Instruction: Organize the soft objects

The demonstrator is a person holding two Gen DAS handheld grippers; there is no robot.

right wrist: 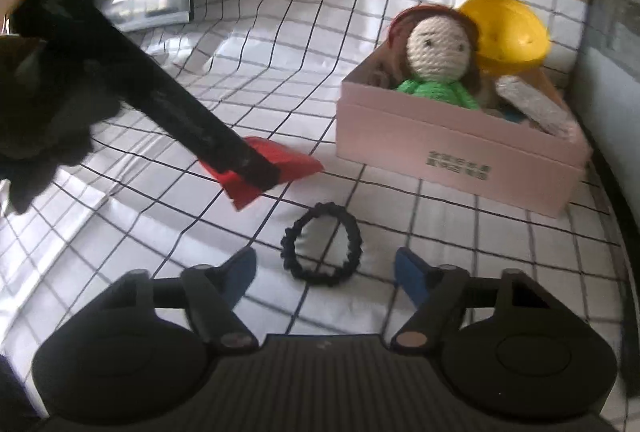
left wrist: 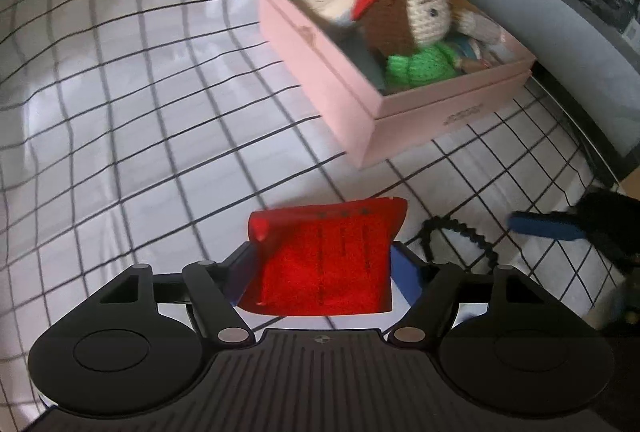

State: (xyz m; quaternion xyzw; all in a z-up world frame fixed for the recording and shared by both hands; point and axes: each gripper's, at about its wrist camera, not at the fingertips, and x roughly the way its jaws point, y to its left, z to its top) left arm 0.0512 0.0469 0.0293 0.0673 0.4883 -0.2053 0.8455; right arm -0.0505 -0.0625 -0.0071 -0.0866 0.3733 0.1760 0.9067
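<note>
In the left wrist view, the left gripper (left wrist: 323, 264) is seen at the lower centre of the frame, its blue pads set against the two sides of a red cloth pouch (left wrist: 326, 256); the pouch is clamped between them and hides most of both pads. Just right of it, a black hair tie (left wrist: 460, 232) is seen lying on the white checked cloth (left wrist: 120, 111), and a blue finger of the right gripper (left wrist: 544, 226) is seen at the right edge.

In the right wrist view, the right gripper (right wrist: 325, 272) is found at the lower centre with its fingers apart. The hair tie (right wrist: 322, 244) lies flat on the cloth between and a little ahead of the fingertips, and is touched by neither. To the upper left of it, the red pouch (right wrist: 272, 167) is seen in the grip of the left gripper's black arm, which crosses the frame from the upper left.

Further out, in the right half of both views, a pink box (left wrist: 360, 87) stands on the cloth. A crocheted doll (right wrist: 436, 63) in green is seen inside it, together with other soft items that cannot be made out clearly. A yellow bowl-shaped thing (right wrist: 508, 31) is seen behind the box.
</note>
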